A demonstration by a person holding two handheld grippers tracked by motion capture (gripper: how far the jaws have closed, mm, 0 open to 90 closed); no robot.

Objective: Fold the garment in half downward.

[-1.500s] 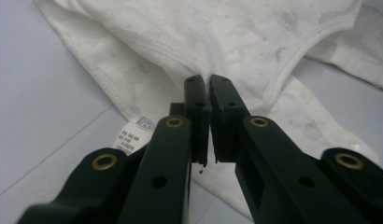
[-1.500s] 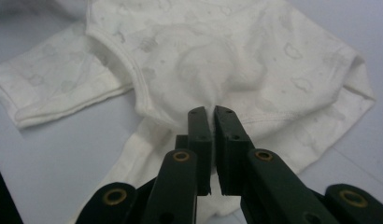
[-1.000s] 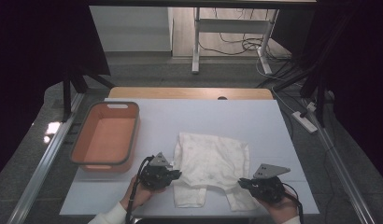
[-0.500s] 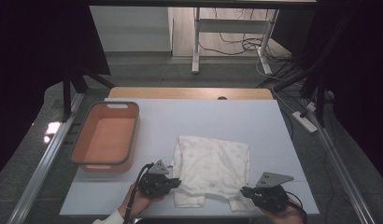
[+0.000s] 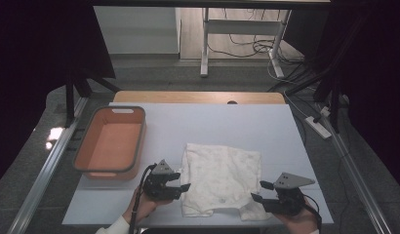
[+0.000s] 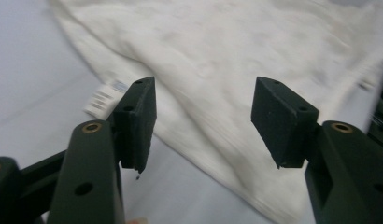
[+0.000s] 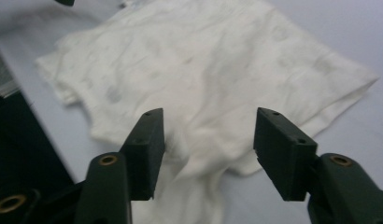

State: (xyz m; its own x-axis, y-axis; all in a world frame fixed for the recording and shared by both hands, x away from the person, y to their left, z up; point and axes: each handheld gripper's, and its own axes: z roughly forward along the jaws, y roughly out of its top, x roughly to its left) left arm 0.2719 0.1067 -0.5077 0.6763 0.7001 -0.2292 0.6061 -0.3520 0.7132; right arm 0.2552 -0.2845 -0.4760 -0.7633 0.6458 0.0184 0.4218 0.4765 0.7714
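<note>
A white crumpled garment (image 5: 220, 178) lies flat near the front of the pale table (image 5: 212, 126). My left gripper (image 5: 184, 187) stands open at the cloth's left edge, its jaws pointing right. In the left gripper view the cloth (image 6: 236, 70) spreads beyond the spread jaws, with a small label (image 6: 102, 99) at its edge. My right gripper (image 5: 259, 191) is open at the cloth's front right corner, its jaws pointing left. In the right gripper view the cloth (image 7: 199, 70) lies just ahead of the jaws, a fold of it between them.
An orange tub (image 5: 111, 141) with a grey rim stands on the table's left side, just behind the left gripper. The table's front edge runs close below both hands. Beyond the far edge are a desk frame (image 5: 206, 44) and floor cables (image 5: 256, 46).
Both grippers have drawn back toward the front edge. The cloth has slid a little nearer the front with them, and both grippers stand open beside it.
</note>
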